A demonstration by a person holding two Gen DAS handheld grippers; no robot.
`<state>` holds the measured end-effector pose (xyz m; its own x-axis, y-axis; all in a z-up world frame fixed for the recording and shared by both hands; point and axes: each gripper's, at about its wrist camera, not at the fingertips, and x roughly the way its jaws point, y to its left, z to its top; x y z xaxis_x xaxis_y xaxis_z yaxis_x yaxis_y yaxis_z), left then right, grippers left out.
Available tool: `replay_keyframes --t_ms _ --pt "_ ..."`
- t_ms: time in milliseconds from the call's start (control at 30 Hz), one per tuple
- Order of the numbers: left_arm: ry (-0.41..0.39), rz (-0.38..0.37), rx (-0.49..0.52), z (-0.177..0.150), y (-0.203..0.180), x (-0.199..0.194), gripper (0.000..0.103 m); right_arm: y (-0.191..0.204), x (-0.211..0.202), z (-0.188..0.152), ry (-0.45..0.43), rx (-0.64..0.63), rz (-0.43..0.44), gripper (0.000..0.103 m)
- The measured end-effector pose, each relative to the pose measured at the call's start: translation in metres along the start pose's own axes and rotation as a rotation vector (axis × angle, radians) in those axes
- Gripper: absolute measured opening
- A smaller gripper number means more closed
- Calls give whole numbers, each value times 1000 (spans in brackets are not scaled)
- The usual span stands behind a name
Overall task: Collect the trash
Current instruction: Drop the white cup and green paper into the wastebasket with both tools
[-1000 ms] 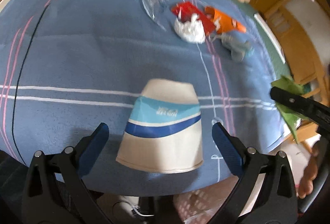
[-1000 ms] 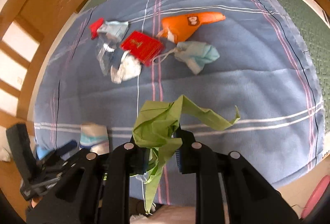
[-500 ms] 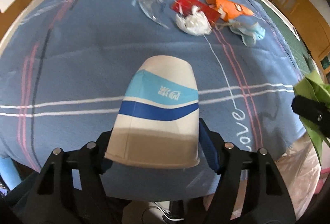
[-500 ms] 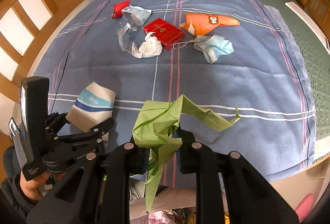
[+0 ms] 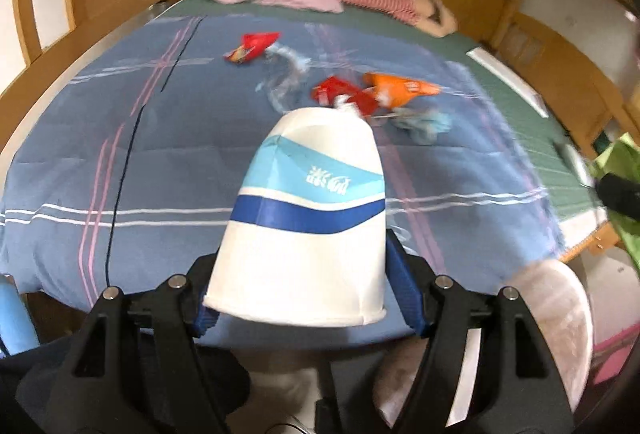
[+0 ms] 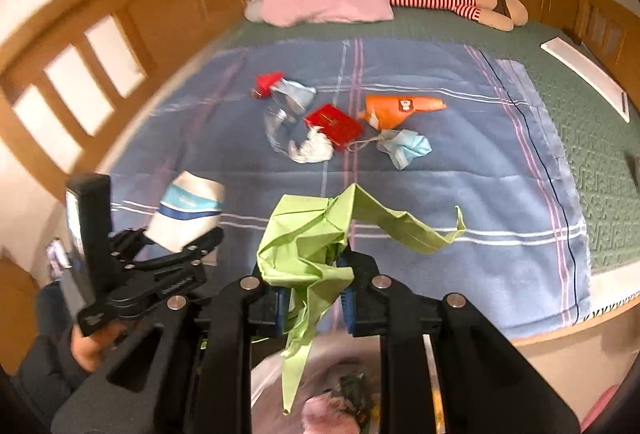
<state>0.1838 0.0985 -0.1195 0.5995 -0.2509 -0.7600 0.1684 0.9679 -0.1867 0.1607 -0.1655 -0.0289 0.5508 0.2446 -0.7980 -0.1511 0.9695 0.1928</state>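
Now the left claw (image 5: 298,308) grips the white paper cup with blue bands (image 5: 308,218), its mouth toward the camera; a second ago its blue pads stood spread around the cup lying on the blue striped blanket (image 5: 120,154). The cup is lifted clear of the blanket's near edge. The right claw (image 6: 316,298) pinches the crumpled green paper (image 6: 316,238), raised higher than before.

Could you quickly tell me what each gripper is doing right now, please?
Left gripper: jaws closed on the paper cup, lifted off the blanket.
Right gripper: jaws shut on the crumpled green paper.
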Motion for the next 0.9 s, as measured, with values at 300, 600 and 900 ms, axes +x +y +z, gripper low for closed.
replay_keyframes --t_ms 300,600,900 --pt "-73 -64 81 -19 -50 -55 71 -29 -38 -72 107 149 140 21" --pt "-45 -81 59 -30 -56 -60 71 -48 -22 -125 326 351 328 86" --pt "-13 -158 100 -36 -67 -59 71 -69 -126 -101 -143 426 254 86"
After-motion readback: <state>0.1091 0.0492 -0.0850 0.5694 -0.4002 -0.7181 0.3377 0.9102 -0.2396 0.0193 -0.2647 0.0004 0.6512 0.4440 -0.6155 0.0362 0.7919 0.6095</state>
